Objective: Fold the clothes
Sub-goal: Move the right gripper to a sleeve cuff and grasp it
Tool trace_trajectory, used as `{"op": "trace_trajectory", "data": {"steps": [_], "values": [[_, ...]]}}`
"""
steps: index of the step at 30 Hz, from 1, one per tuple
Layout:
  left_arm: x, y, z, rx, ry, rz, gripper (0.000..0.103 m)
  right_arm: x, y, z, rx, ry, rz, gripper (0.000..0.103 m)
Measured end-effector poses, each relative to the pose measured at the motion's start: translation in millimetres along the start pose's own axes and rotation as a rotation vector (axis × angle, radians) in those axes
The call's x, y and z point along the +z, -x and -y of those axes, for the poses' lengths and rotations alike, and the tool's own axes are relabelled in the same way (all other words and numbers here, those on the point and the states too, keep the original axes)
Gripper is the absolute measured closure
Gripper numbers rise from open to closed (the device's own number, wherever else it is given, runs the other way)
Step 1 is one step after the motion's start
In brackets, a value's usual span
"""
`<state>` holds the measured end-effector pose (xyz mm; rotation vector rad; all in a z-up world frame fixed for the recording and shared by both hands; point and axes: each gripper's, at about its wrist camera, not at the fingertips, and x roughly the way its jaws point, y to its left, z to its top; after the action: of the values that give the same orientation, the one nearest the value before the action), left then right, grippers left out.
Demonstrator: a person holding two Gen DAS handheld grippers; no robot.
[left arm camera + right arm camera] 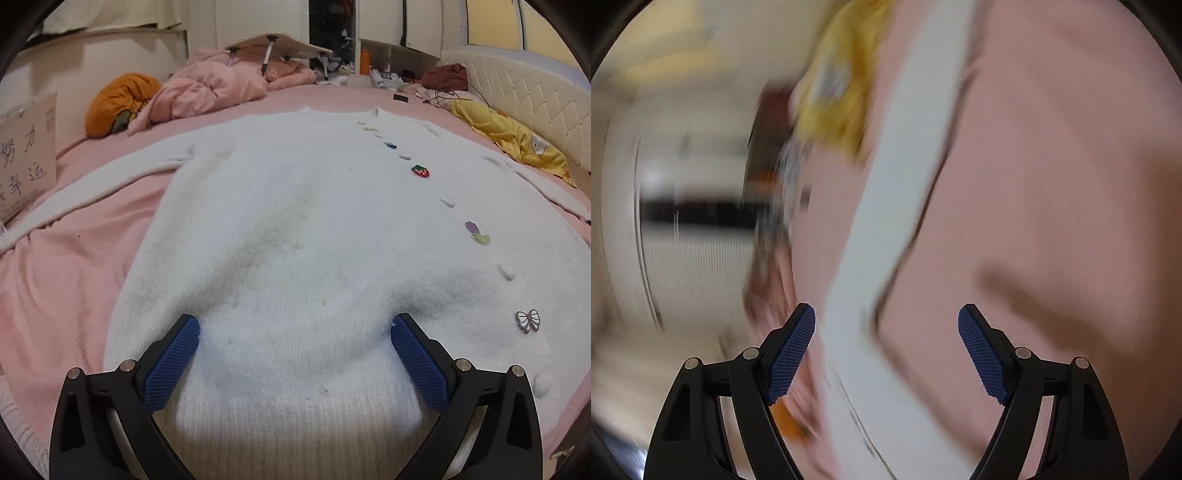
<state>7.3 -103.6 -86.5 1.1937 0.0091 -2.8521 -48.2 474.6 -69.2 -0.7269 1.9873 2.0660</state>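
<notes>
A white fuzzy cardigan lies spread flat on the pink bed sheet, with a row of small coloured buttons, among them a strawberry button and a butterfly button. Its left sleeve stretches out to the left. My left gripper is wide open low over the ribbed hem, and the knit bulges up between the blue pads. The right wrist view is smeared by motion. There my right gripper stands open with nothing held, above a white sleeve that runs along the sheet.
At the far end of the bed lie a heap of pink bedding, an orange plush and a folding lap table. A yellow garment lies by the padded headboard. A cardboard sign stands at the left.
</notes>
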Motion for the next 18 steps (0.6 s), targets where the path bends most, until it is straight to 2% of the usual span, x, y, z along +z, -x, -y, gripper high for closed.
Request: {"op": "trace_trajectory", "data": {"steps": [3, 5, 7, 9, 13, 15, 16, 18], "values": [[-2.3, -0.9, 2.0, 0.013, -0.004, 0.017, 0.000, 55.9, -2.7, 23.9, 0.049, -0.130, 0.084, 0.023], [-3.1, -1.5, 3.5, 0.021, -0.008, 0.024, 0.000, 78.5, -7.1, 32.4, 0.055, -0.173, 0.121, 0.023], [-2.5, -2.2, 4.1, 0.025, -0.009, 0.021, 0.000, 100.7, -17.3, 36.1, 0.019, -0.180, 0.133, 0.023], [-1.8, -2.8, 4.8, 0.028, -0.010, 0.017, 0.000, 119.9, -32.4, 36.4, 0.008, -0.191, 0.109, 0.023], [-1.5, -3.9, 7.2, 0.043, -0.013, 0.016, 0.000, 146.3, -55.0, 22.0, -0.041, -0.112, 0.091, 0.023], [-1.5, -4.2, 7.7, 0.048, -0.014, 0.014, 0.000, 157.8, -64.2, 18.3, -0.028, -0.123, 0.080, 0.011], [-1.7, -4.2, 7.9, 0.050, -0.014, 0.012, 0.000, 163.5, -68.6, 16.1, -0.014, -0.131, 0.077, 0.000], [-1.4, -4.6, 8.3, 0.053, -0.015, 0.009, 0.000, 174.4, -76.9, 8.7, -0.009, -0.098, 0.082, 0.000]]}}
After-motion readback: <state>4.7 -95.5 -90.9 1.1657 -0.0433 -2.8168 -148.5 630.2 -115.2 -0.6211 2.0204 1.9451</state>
